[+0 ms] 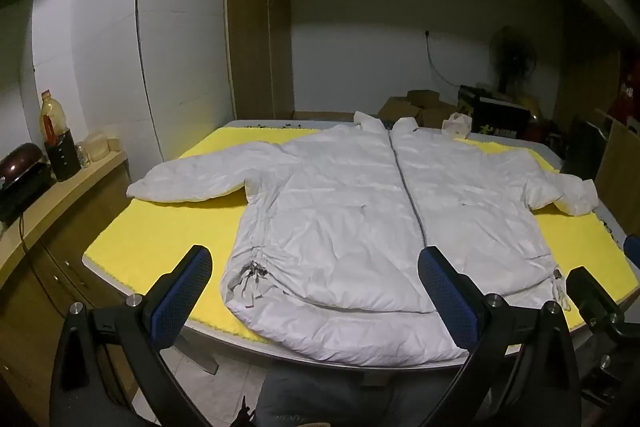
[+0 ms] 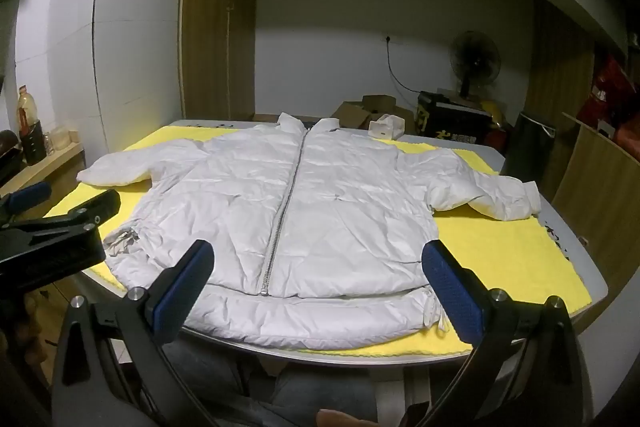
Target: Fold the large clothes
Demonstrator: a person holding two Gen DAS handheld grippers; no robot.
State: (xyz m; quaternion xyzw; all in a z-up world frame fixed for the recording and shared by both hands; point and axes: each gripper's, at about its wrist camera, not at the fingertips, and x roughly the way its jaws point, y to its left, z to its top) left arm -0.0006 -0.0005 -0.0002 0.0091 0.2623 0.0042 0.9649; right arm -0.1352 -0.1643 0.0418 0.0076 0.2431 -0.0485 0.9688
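A white puffer jacket [image 1: 360, 203] lies flat, zipped, front up on a yellow mat [image 1: 160, 235] on the table; it also shows in the right wrist view [image 2: 240, 195]. Both sleeves are spread out, the left sleeve [image 1: 192, 179] to the left and the right sleeve [image 2: 492, 195] to the right. The hem hangs slightly over the near table edge. My left gripper [image 1: 316, 291] is open and empty, held above the hem's left half. My right gripper [image 2: 316, 291] is open and empty, held above the hem's middle and right half.
A wooden counter [image 1: 52, 187] on the left holds a bottle [image 1: 52, 119] and jars. Cardboard boxes [image 2: 360, 111], a fan [image 2: 474, 61] and a dark crate stand behind the table. A small white item [image 2: 386, 127] lies by the collar. The grey table rim [image 2: 592, 267] shows at right.
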